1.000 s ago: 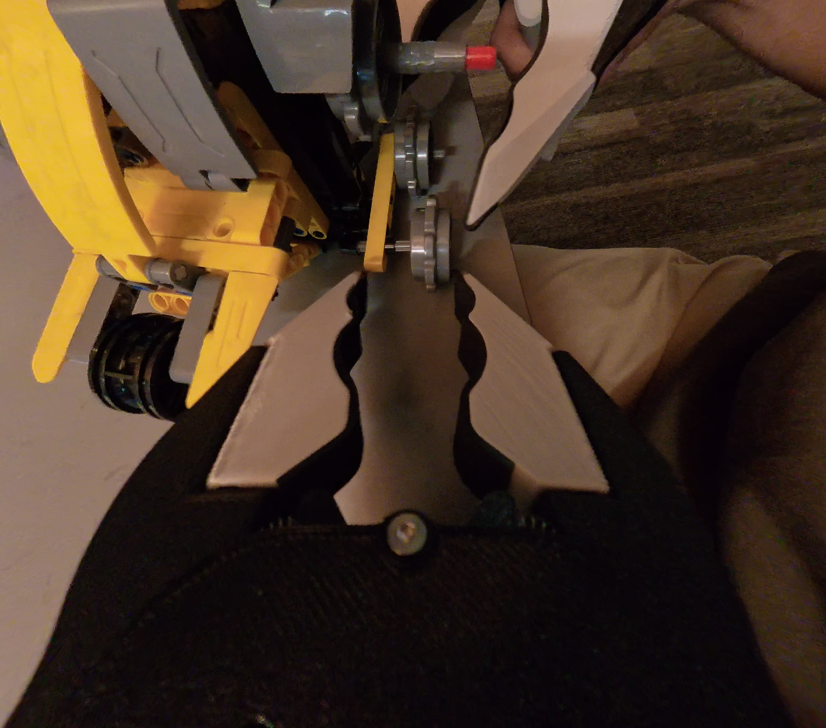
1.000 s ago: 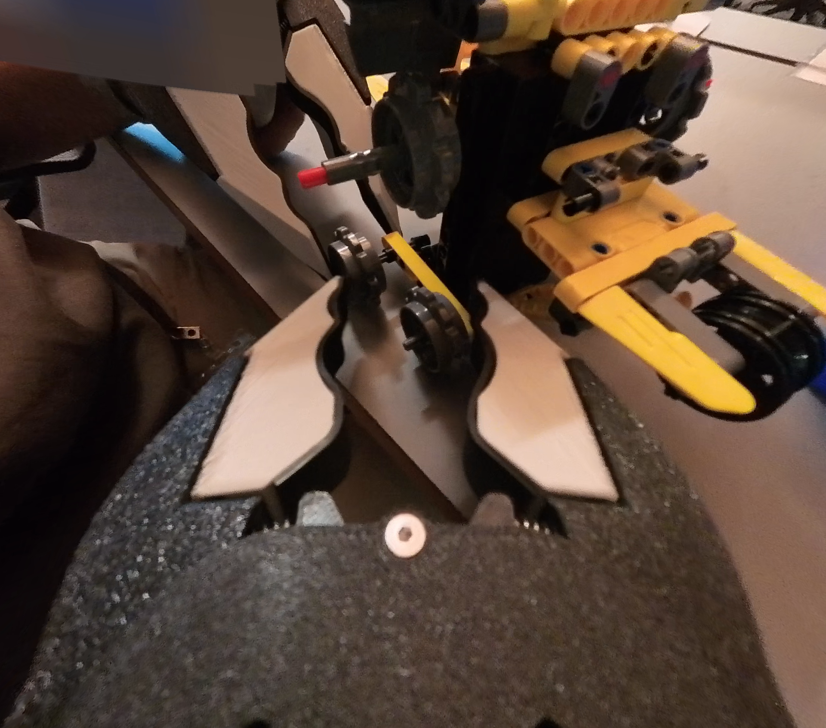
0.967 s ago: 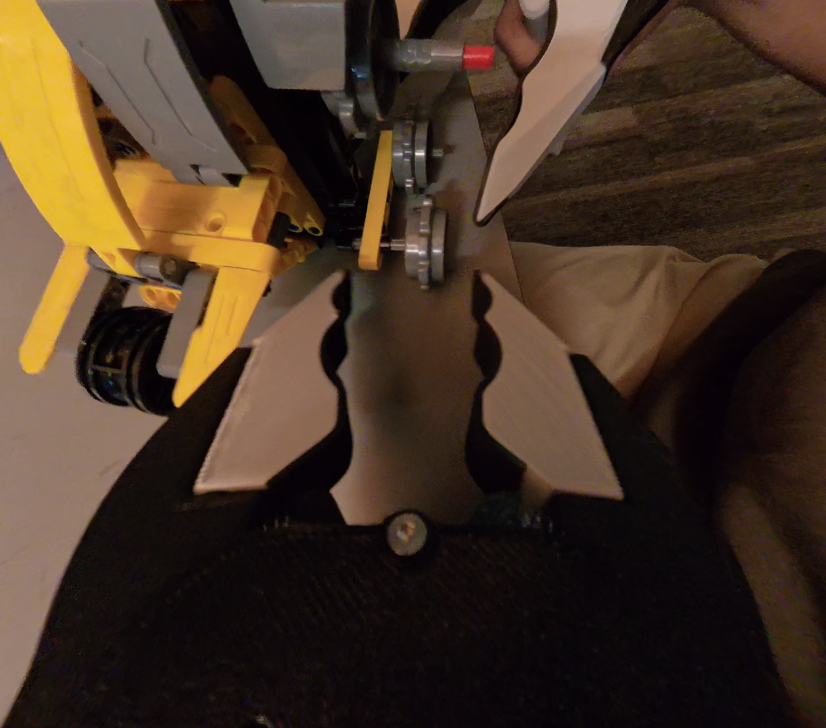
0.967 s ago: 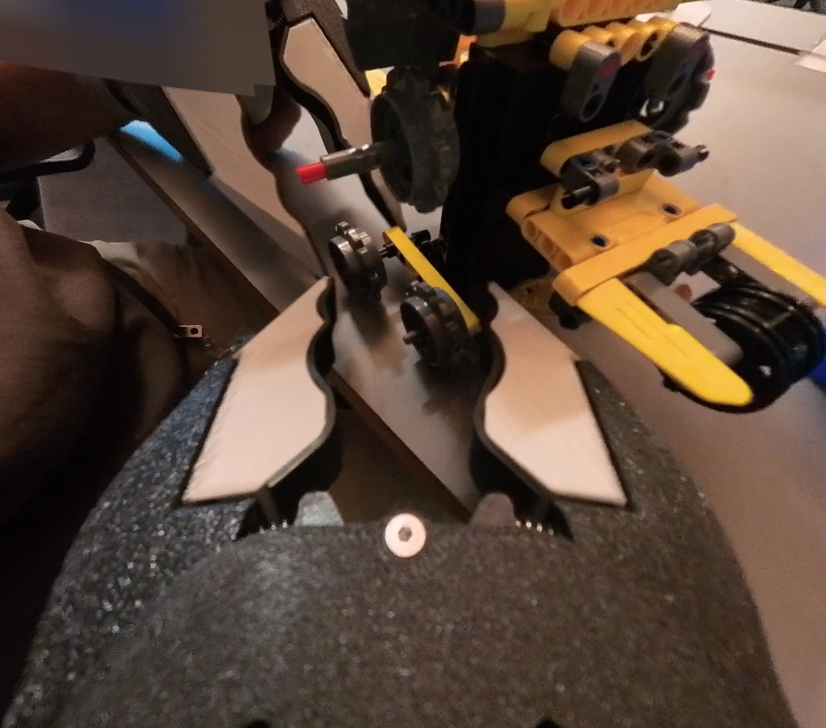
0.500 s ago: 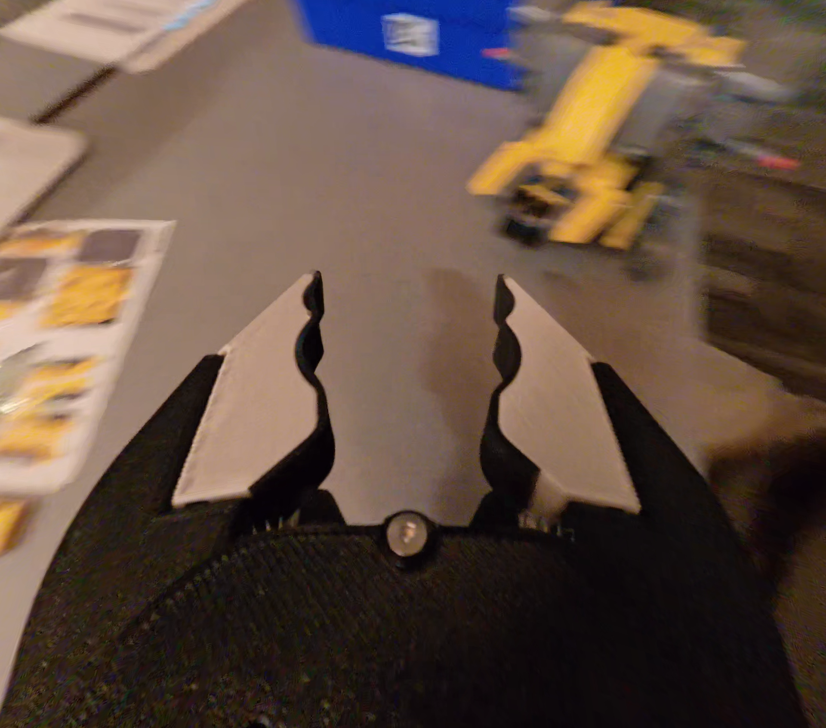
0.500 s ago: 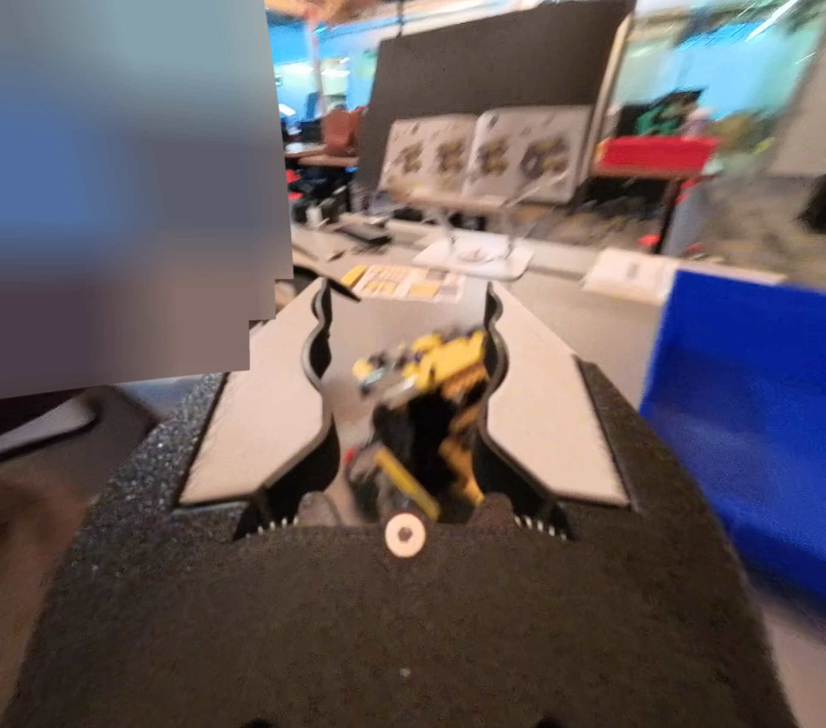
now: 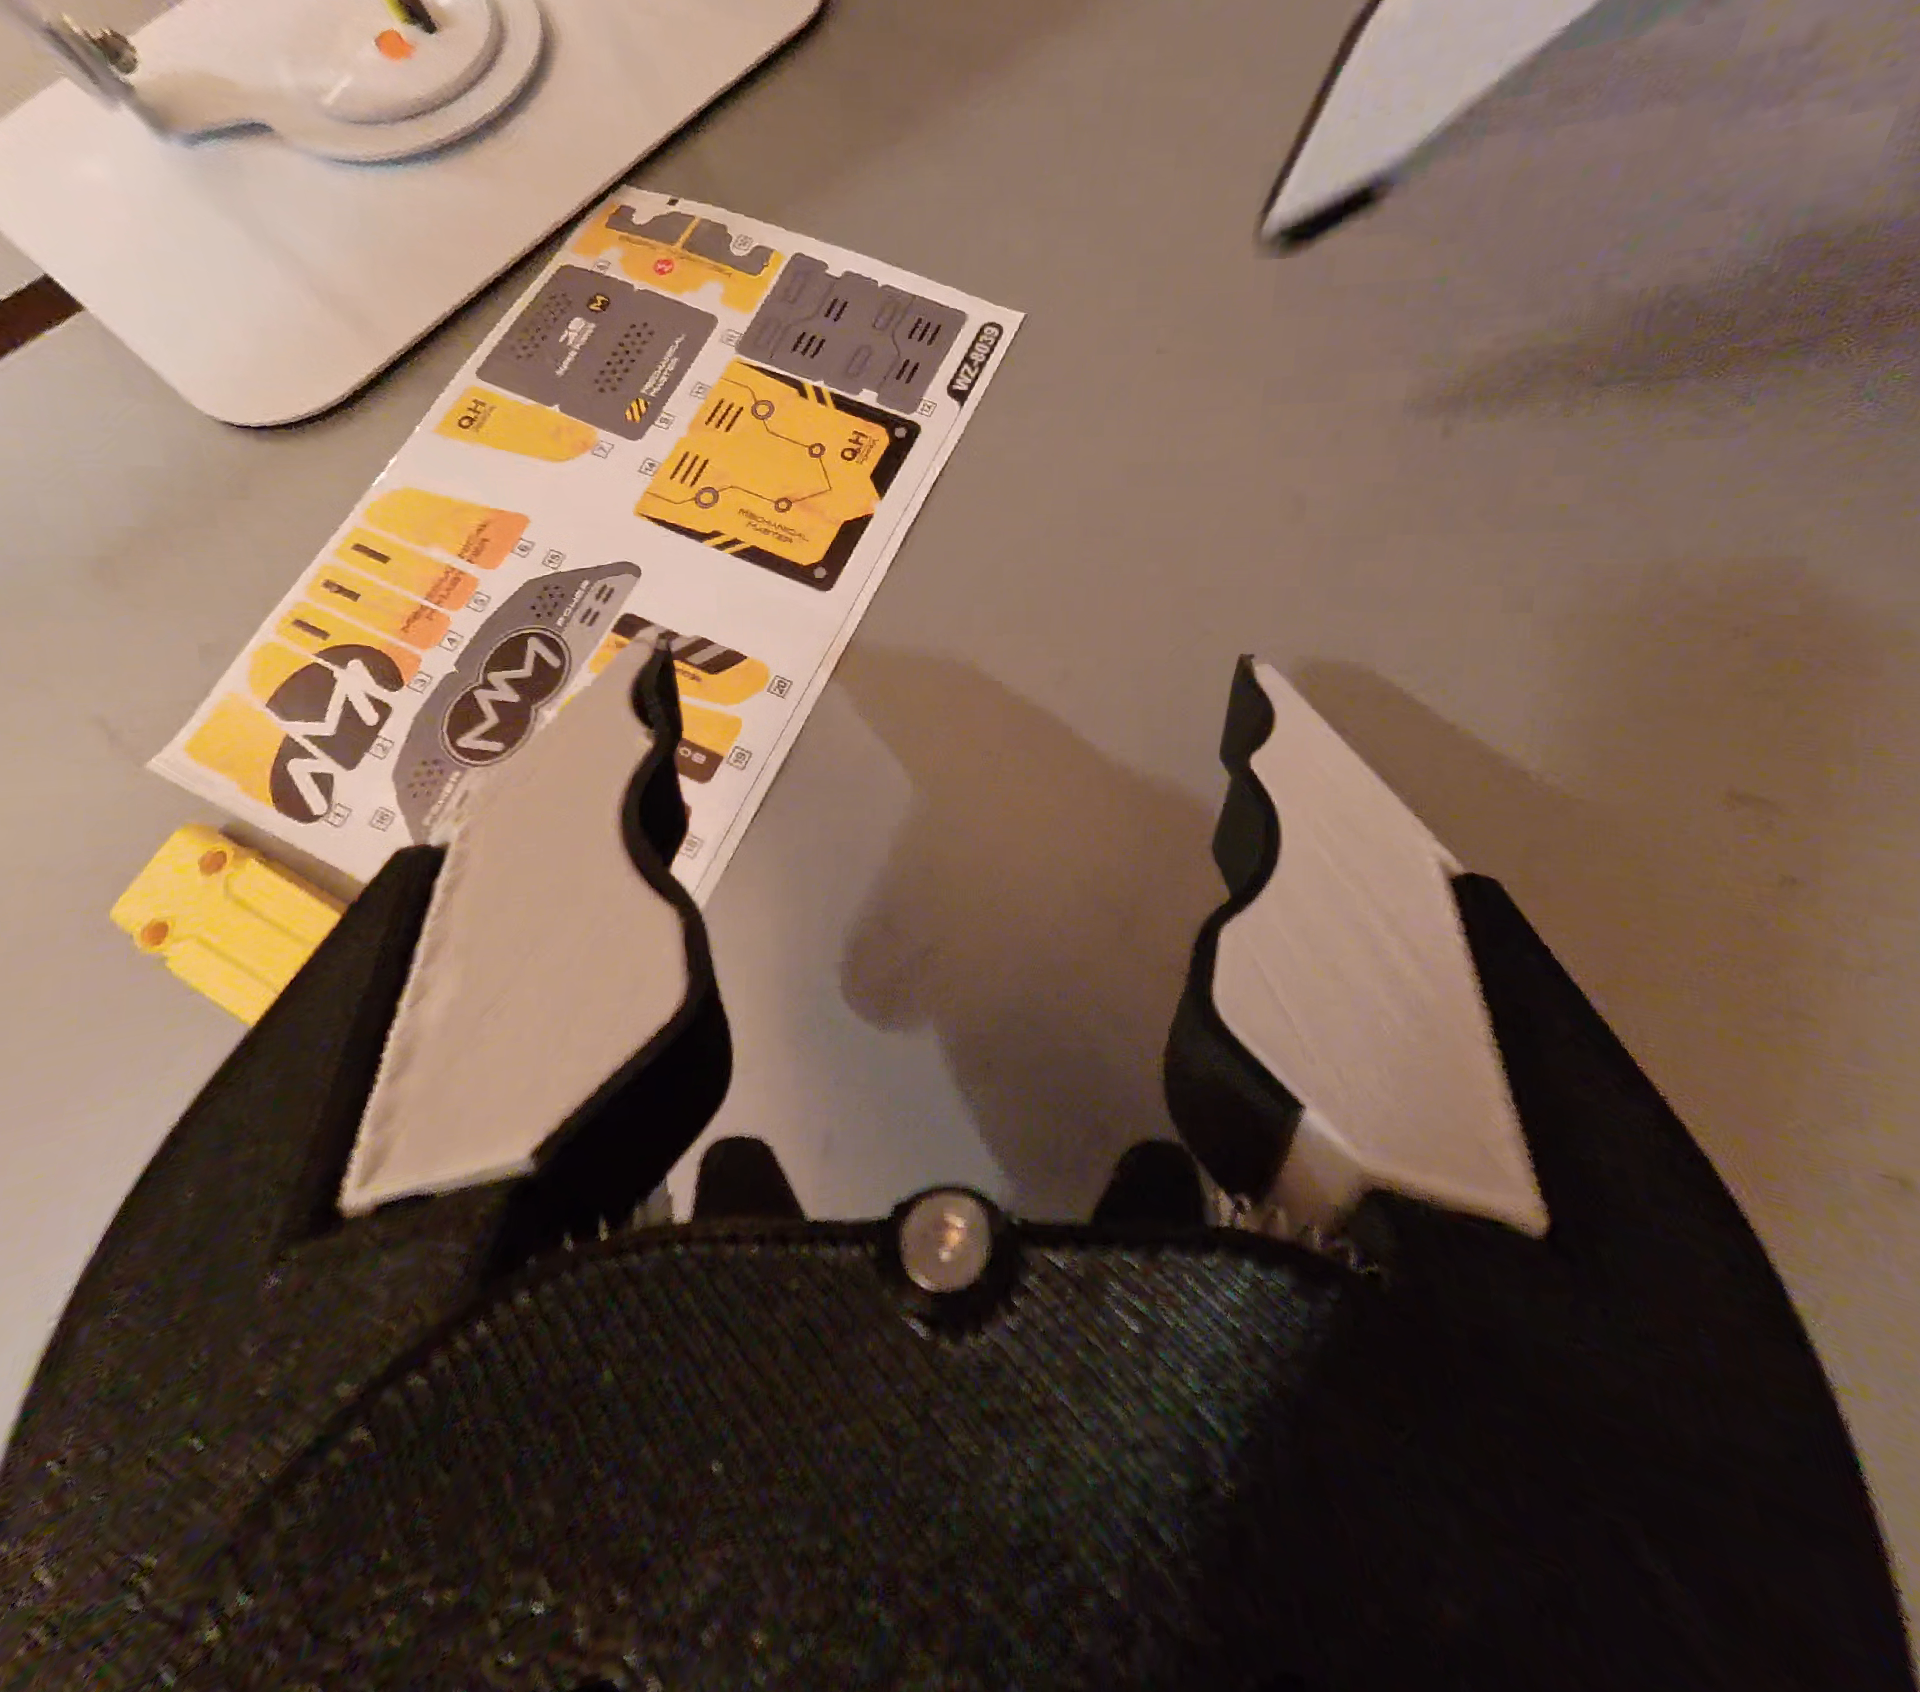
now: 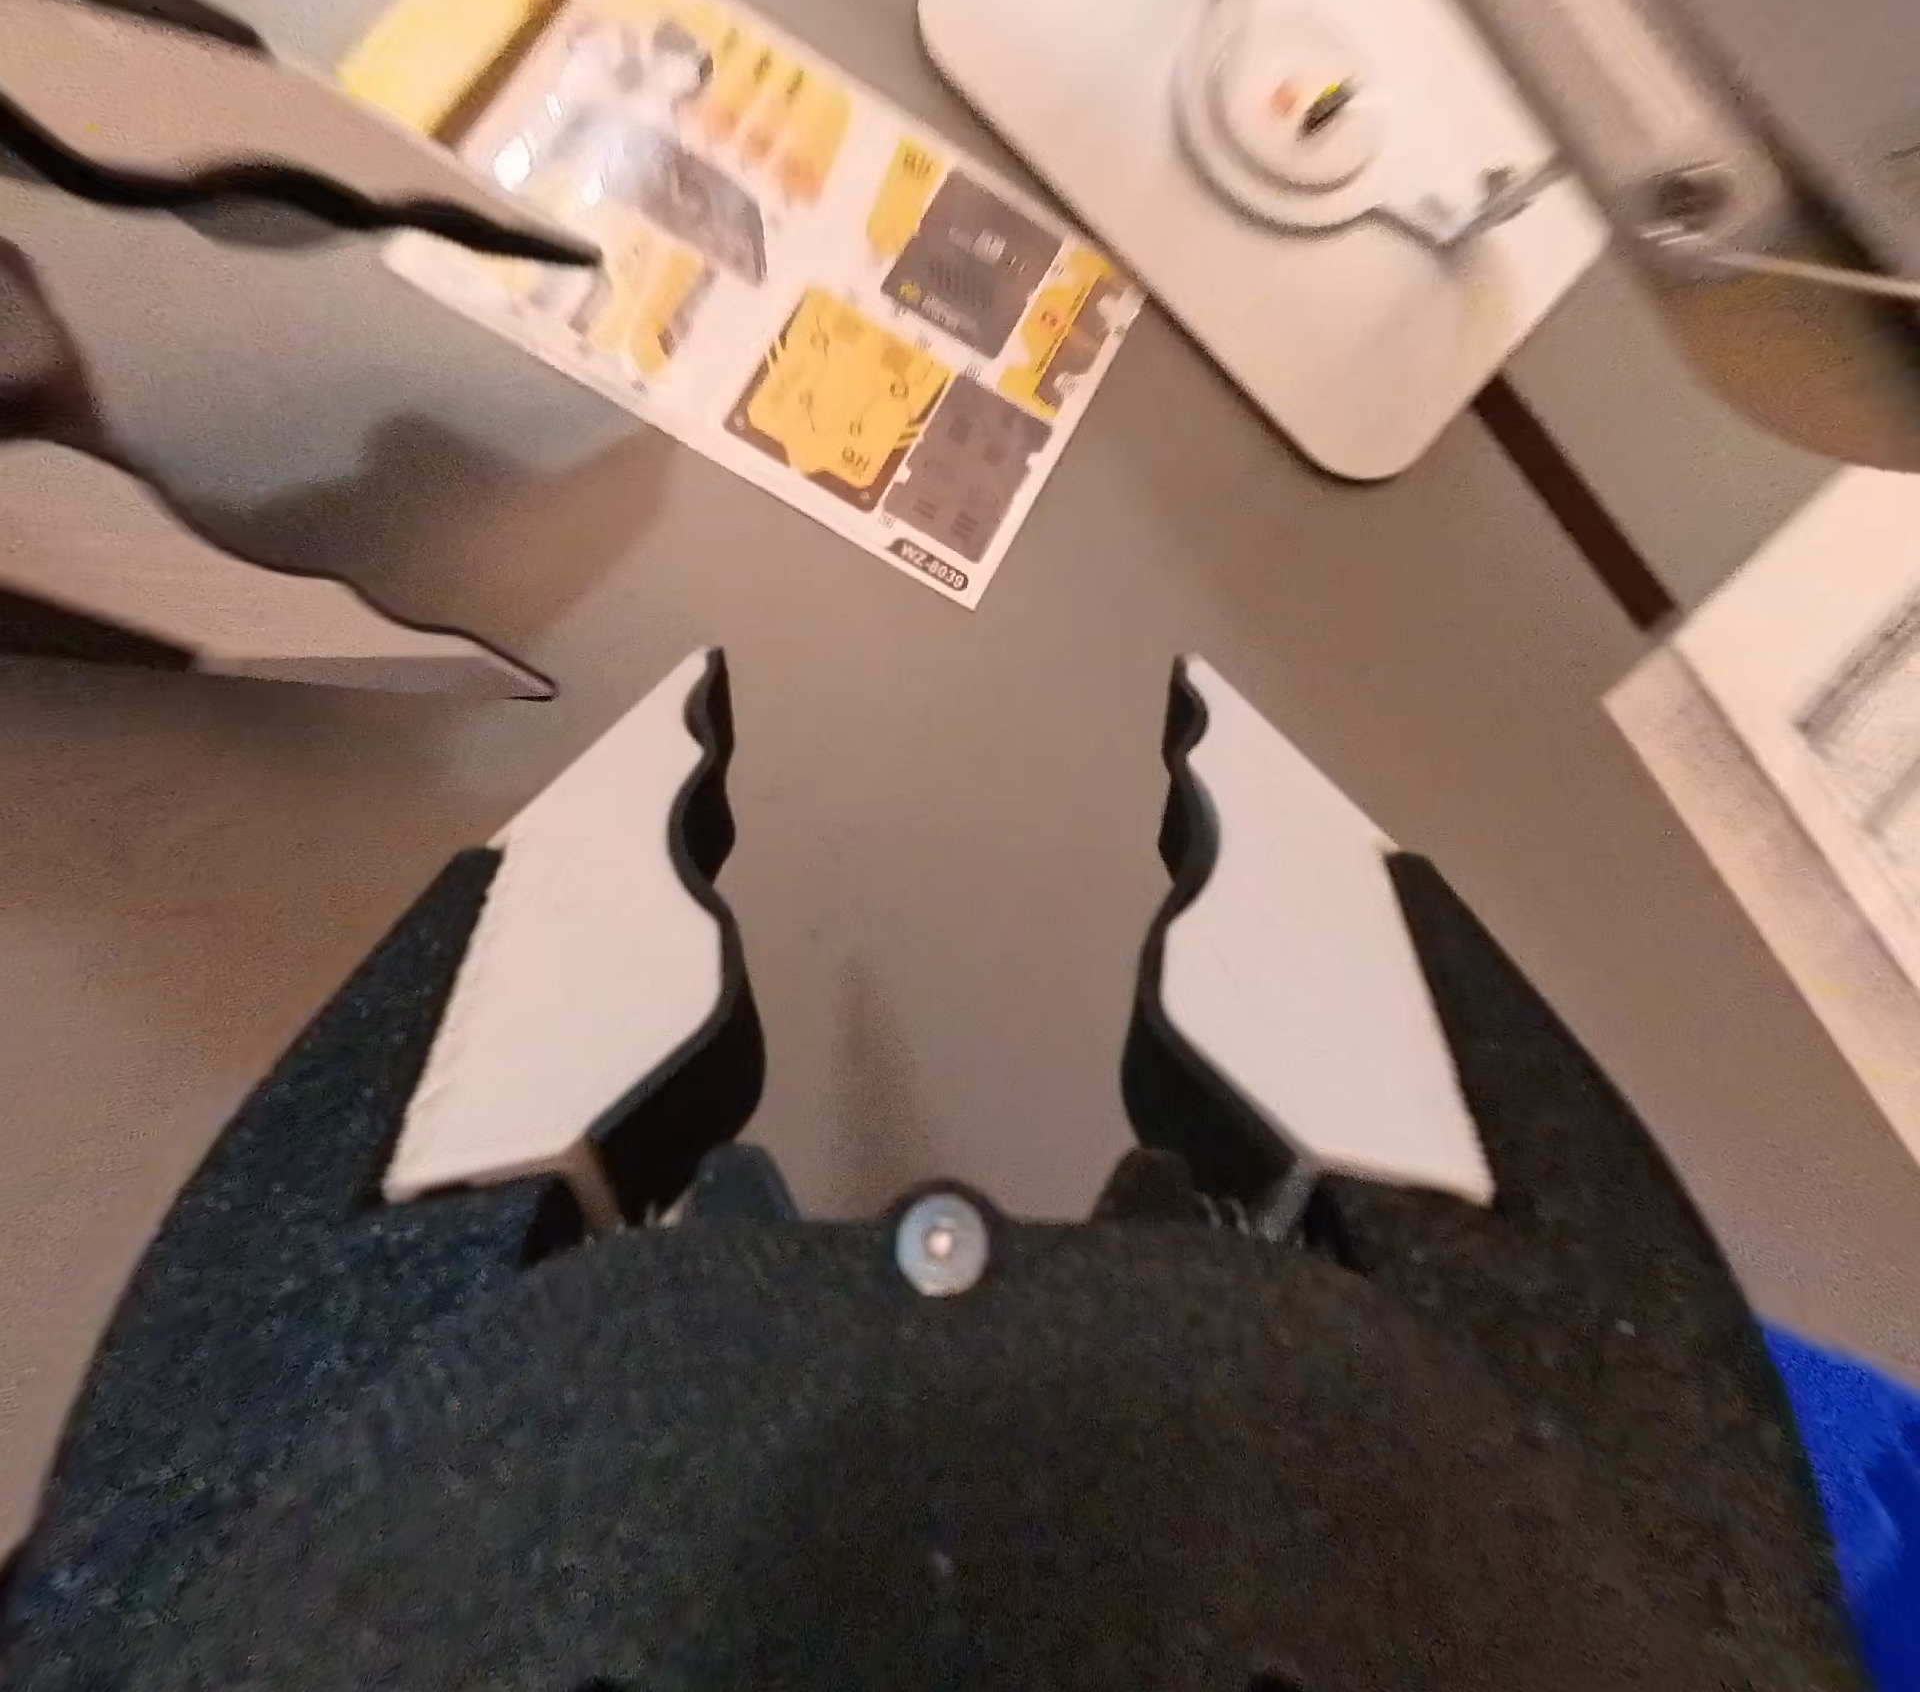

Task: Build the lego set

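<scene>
Sticker sheet (image 7: 613, 520) beside left gripper (image 7: 951, 686), empty

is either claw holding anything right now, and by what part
Nothing is held. The left claw and the right claw are both open and empty above the grey table, near the sticker sheet.

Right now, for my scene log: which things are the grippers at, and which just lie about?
At the grippers: left gripper, open, one finger over the sticker sheet; right gripper, open, above bare table.
Lying about: yellow brick, white stand base.
</scene>
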